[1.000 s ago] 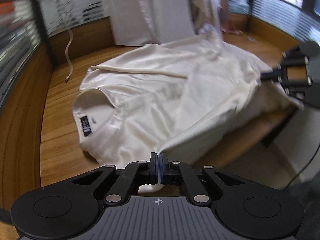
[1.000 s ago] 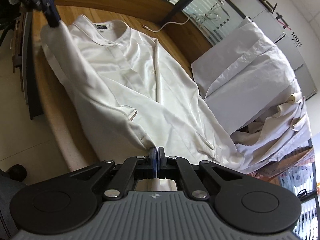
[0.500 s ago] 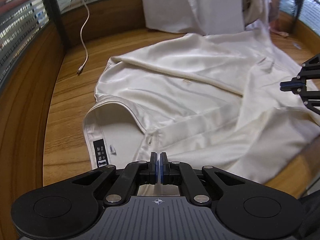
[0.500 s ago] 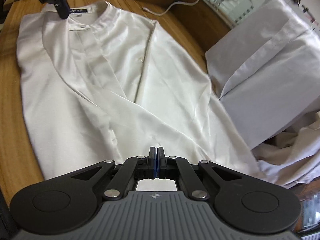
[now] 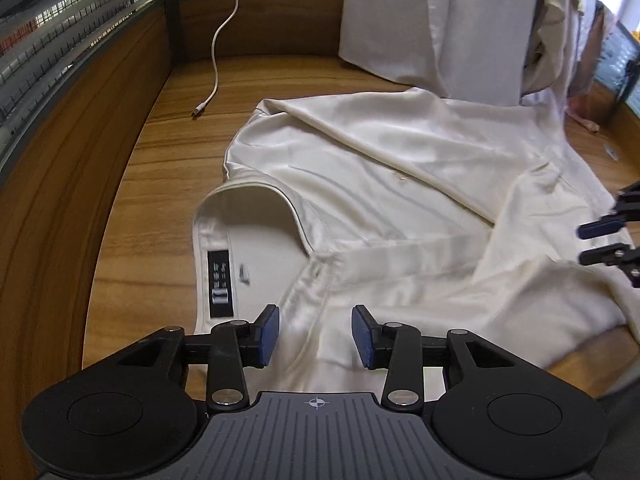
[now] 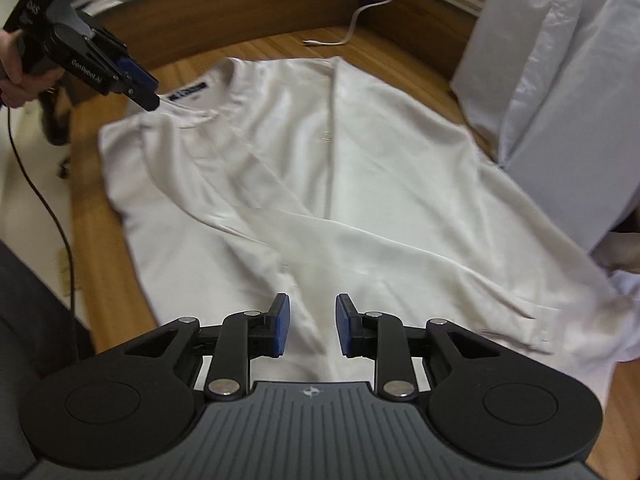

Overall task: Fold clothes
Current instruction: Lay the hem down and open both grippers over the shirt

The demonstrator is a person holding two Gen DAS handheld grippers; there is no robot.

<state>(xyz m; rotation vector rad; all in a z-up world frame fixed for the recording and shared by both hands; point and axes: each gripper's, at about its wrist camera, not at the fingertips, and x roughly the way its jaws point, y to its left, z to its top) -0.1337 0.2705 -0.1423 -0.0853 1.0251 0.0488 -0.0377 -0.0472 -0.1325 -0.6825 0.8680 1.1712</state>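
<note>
A cream shirt lies flat on the wooden table, its collar with a black label toward the left. One side and a sleeve are folded over the body. My left gripper hovers over the shoulder beside the collar, and its jaws are opening. The cloth lies under the gap and the pads do not press it. My right gripper stands over the lower part of the folded side, jaws also opening, free of the cloth. Each gripper shows in the other's view: the left gripper, the right gripper.
A stack of pale folded garments stands at the back of the table, also the stack. A white cable lies at the far left. A wooden rim and blinds enclose the table. A hand holds the left gripper; a black cord hangs off the table's front edge.
Both grippers were shut on the shirt's edge and carried it inward over the body. Now both have opened and let go, and the folded side lies on the shirt.
</note>
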